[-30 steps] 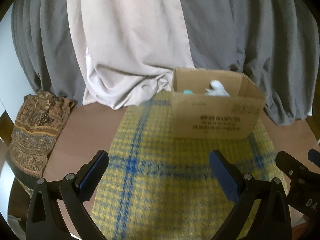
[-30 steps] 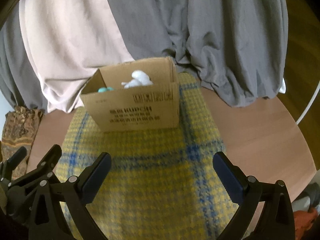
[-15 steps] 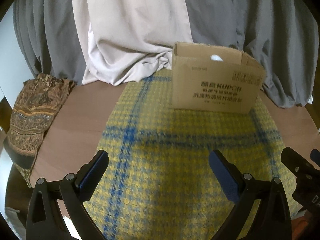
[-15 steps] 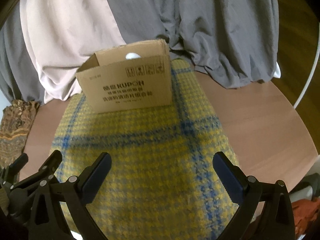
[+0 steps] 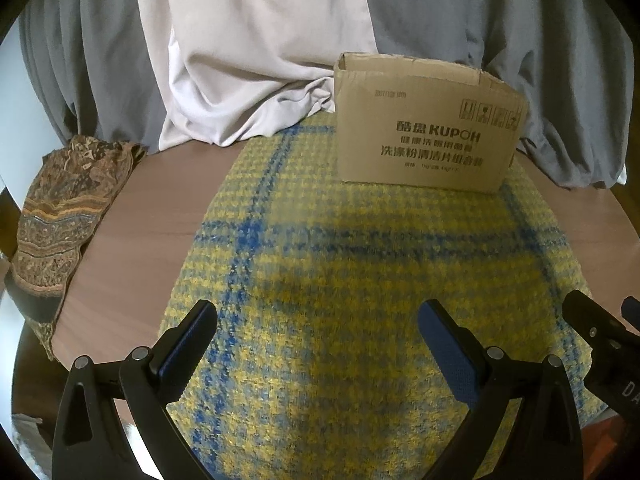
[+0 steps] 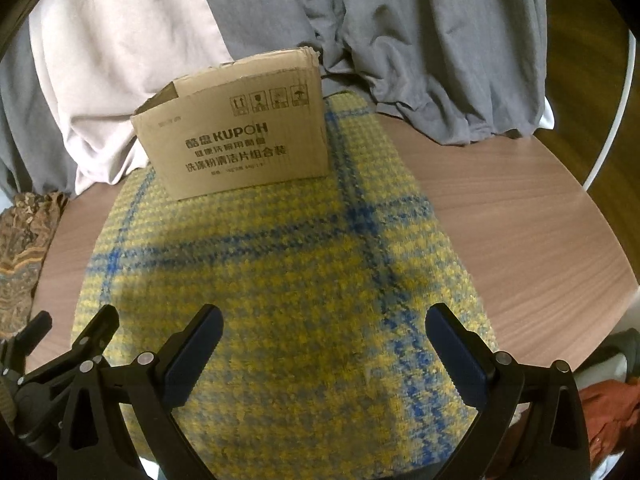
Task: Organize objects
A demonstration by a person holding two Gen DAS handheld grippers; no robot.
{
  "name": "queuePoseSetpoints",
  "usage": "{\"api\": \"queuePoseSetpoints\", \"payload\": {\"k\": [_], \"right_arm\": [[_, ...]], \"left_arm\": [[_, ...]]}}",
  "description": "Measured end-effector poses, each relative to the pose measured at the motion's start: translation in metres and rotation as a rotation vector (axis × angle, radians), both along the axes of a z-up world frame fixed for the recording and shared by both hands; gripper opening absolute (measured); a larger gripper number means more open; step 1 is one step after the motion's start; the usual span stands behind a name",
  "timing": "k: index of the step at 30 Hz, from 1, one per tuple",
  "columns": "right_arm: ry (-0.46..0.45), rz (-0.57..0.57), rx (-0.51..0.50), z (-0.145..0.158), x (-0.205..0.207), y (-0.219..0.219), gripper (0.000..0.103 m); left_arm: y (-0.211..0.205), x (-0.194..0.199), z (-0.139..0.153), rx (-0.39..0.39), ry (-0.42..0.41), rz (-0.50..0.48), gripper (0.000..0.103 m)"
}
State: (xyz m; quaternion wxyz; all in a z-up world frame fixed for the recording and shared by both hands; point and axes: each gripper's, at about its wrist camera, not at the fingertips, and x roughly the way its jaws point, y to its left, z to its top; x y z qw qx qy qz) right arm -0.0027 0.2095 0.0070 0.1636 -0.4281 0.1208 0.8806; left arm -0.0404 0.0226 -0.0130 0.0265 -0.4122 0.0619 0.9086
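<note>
A brown cardboard box (image 5: 424, 136) (image 6: 240, 136) with dark printed text stands at the far end of a yellow and blue checked cloth (image 5: 360, 280) (image 6: 280, 280). Its inside is hidden from both views. My left gripper (image 5: 318, 336) hovers open over the near part of the cloth, nothing between its fingers. My right gripper (image 6: 322, 338) is open too, empty, beside the left one. Part of the right gripper shows at the right edge of the left wrist view.
The cloth lies on a round wooden table (image 6: 520, 232). Grey and pale draped fabric (image 5: 260, 40) hangs behind the box. A patterned brown cloth (image 5: 60, 208) hangs over the table's left edge. Something orange (image 6: 612, 408) lies below the table at the right.
Both grippers have pulled back and lowered. The box looks farther away, and the white and teal things seen inside it earlier are hidden behind its front wall.
</note>
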Motion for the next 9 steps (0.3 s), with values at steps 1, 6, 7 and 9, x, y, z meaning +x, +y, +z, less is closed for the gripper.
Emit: {"api": "queuePoseSetpoints", "payload": {"k": [1,6,7,9], "right_arm": [[-0.002,-0.001,-0.002,-0.0014,-0.0001,0.0009,0.102],[-0.010,-0.011,-0.013,-0.0075,0.0006,0.0033,0.102],[-0.011,-0.011,-0.015,-0.0084,0.0011,0.0042,0.102],[-0.013,-0.014,-0.018,-0.0099,0.0011,0.0059,0.102]], "left_arm": [[0.0007,0.0005,-0.0006,-0.006,0.002,0.000,0.102],[0.0026,0.0007,-0.0010,-0.026,0.012,0.013,0.102],[0.0034,0.0001,-0.0017,-0.025,0.009,0.010,0.102],[0.0049,-0.0014,-0.0034,-0.017,-0.002,0.006,0.102]]}}
